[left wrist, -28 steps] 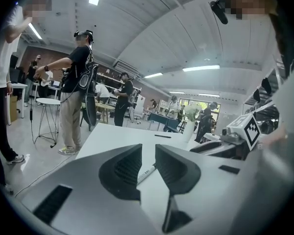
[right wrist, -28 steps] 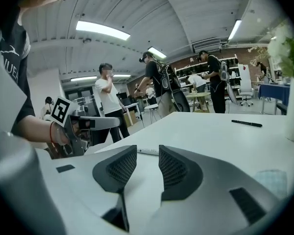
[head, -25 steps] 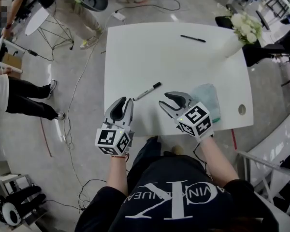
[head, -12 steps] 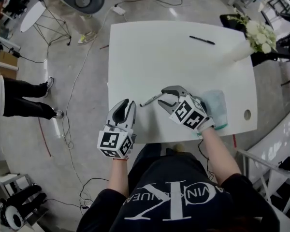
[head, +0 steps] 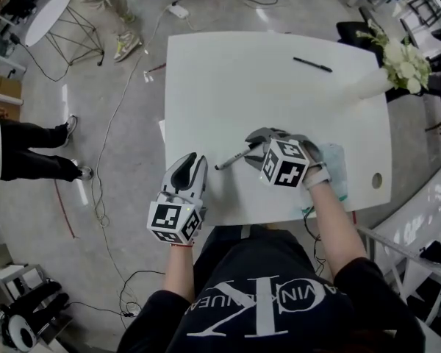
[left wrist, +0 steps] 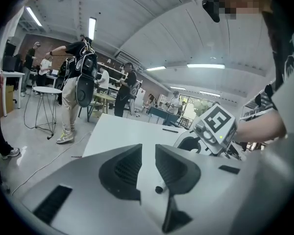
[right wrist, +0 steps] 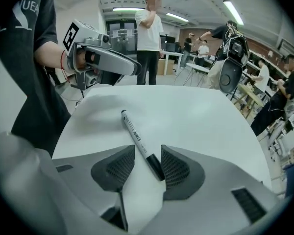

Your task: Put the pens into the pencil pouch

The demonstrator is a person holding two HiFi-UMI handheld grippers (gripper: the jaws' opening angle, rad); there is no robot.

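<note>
Straddling our white marker (right wrist: 137,140) with the right gripper (right wrist: 148,153), jaws just opened wide, unclamped; left gripper (head: 190,160) at eight o'clock, slightly parted, empty.

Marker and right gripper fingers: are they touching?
Cannot tell. In the right gripper view the marker lies between the fingers of the right gripper, which have just been opening. Its black cap sits at one finger's edge, with neither gap nor contact plain.

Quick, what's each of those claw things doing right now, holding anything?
Left gripper: slightly open, empty.
Right gripper: open, jaws just opening wider, astride the pen, not gripping it.
</note>
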